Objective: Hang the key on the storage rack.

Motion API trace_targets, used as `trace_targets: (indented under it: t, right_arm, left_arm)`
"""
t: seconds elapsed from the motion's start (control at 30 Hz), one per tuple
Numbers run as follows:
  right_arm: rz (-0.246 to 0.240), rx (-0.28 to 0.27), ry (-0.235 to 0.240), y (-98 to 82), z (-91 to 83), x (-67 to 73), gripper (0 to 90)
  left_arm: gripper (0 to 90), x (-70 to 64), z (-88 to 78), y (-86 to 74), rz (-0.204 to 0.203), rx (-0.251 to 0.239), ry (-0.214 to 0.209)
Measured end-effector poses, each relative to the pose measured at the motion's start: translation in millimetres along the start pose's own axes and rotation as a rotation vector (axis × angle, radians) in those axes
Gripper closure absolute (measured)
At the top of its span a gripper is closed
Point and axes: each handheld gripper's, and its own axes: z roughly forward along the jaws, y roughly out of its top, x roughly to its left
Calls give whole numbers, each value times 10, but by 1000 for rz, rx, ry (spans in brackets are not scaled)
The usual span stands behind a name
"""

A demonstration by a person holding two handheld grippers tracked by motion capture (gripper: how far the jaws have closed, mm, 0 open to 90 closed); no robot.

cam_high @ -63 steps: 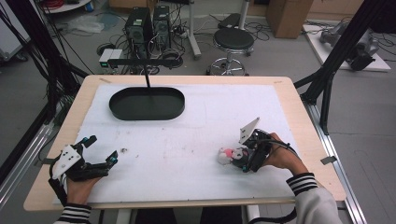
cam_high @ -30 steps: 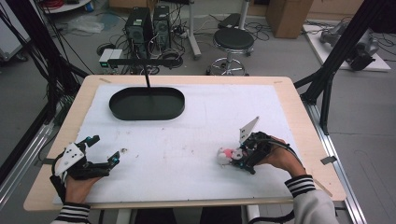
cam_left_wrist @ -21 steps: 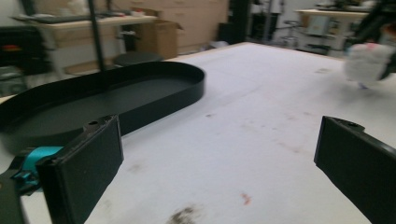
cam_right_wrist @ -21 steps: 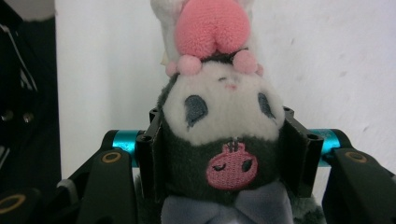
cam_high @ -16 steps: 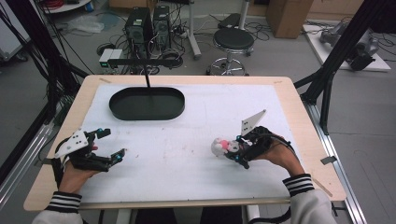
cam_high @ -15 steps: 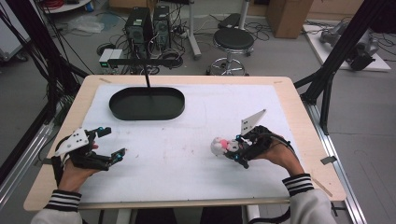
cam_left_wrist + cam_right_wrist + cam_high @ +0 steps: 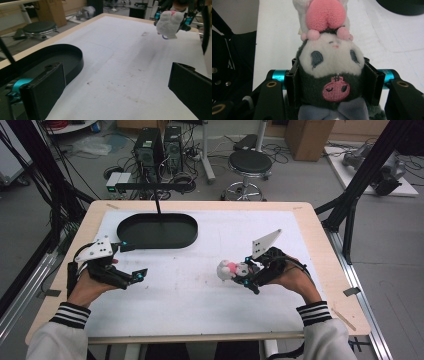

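Note:
A small plush toy (image 7: 228, 269), white and dark grey with a pink heart and a grey bow, sits squeezed between the jaws of my right gripper (image 7: 244, 273) over the right half of the white mat. In the right gripper view the plush (image 7: 332, 57) faces the camera, and the right gripper (image 7: 332, 82) presses on both its sides. My left gripper (image 7: 132, 261) is open at the mat's left, just in front of the black oval tray (image 7: 157, 231). The left gripper (image 7: 117, 90) has nothing between its wide-apart jaws, and the plush (image 7: 168, 22) shows far ahead.
A thin black post (image 7: 159, 209) rises from the tray's far rim. The tray's wall (image 7: 75, 57) lies close beside my left jaw. The wooden table edge (image 7: 320, 235) borders the mat. A stool (image 7: 249, 164) and computer boxes stand on the floor beyond.
My left gripper has moved forward and to the right, up to the tray's near end. My right gripper has carried the plush slightly forward and left.

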Motion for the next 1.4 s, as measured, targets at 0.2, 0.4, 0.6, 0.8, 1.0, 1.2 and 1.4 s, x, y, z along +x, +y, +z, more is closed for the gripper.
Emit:
trace_targets:
  t: [0.2, 0.4, 0.6, 0.8, 1.0, 1.2, 1.4]
  right_arm:
    - [-24, 2, 10, 133, 18, 16, 431]
    - [-34, -5, 17, 244, 40, 14, 431]
    - [-43, 7, 21, 304, 65, 8, 431]
    - [-59, 21, 29, 380, 118, 12, 431]
    - [-58, 19, 36, 449, 143, 18, 431]
    - [-66, 30, 46, 481, 190, 18, 431]
    - [-70, 21, 49, 519, 218, 18, 431]
  left_arm:
    - [17, -27, 167, 181, 32, 29, -66]
    - [17, -71, 315, 309, 63, 53, -115]
    - [18, -139, 472, 467, 93, 83, -166]
    - [18, -197, 630, 579, 129, 109, -212]
    - [17, -255, 796, 637, 147, 145, -246]
    - [17, -332, 955, 684, 166, 170, -280]
    - [17, -397, 1079, 689, 179, 196, -306]
